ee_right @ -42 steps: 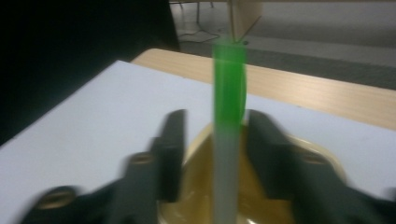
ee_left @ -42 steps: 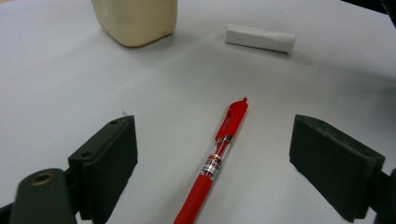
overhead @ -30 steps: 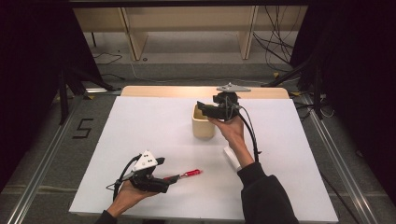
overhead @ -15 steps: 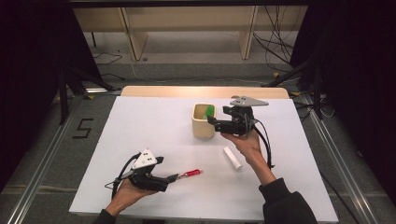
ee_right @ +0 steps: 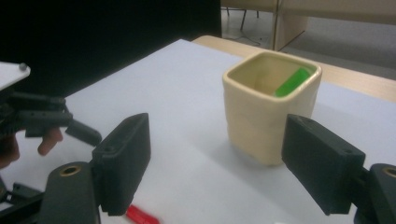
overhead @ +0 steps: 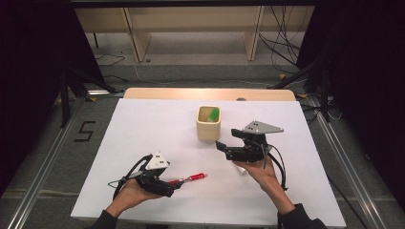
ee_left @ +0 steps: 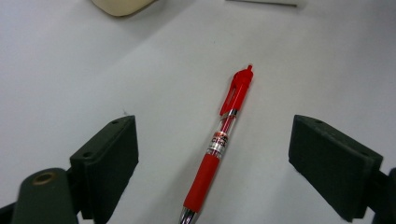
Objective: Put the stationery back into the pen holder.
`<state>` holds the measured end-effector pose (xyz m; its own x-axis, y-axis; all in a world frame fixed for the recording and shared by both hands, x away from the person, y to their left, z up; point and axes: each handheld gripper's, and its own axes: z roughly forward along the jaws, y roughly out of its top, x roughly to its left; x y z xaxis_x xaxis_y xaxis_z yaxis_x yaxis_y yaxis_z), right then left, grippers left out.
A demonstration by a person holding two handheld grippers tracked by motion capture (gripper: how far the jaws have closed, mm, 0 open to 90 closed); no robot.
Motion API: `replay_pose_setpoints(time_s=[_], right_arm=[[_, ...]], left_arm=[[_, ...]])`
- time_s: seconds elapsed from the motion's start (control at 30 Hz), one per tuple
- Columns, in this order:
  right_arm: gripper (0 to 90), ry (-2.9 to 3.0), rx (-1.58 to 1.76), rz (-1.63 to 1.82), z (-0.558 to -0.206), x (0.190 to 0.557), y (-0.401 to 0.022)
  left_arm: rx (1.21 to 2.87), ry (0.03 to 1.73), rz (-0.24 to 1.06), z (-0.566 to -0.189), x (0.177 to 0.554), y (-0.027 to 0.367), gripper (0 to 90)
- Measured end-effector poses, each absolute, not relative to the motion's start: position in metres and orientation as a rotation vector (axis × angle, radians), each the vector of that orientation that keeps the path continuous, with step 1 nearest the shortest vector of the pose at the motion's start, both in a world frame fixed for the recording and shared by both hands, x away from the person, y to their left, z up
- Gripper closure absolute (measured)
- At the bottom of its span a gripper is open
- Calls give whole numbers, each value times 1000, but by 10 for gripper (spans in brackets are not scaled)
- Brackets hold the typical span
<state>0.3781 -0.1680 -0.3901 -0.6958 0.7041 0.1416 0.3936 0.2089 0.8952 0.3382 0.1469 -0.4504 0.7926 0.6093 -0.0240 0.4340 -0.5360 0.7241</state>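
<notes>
— What lies beyond the white worktop?
— A pale wooden shelf unit on the grey floor, with black cables trailing at the right.
— Any marking?
— A black "5" on the floor, left of the worktop.

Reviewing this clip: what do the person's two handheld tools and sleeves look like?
Both tools are black, each with two blocky, flat-faced jaws. The left tool carries a small white three-cornered plate; the right tool has a larger grey one with dark dots. A black cable loops from each. Dark sleeves cover both forearms, leaving the hands bare.
</notes>
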Motion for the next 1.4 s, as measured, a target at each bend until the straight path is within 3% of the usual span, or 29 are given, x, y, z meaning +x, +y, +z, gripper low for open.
replay_pose_setpoints(time_s=[0.9, 1.4], right_arm=[[240, 2238, 1024, 1512, -423, 331, -187], [239, 2268, 1027, 1496, -433, 320, -189]], left_arm=[[2478, 722, 252, -446, 355, 139, 194], [2581, 659, 231, -442, 361, 131, 340]])
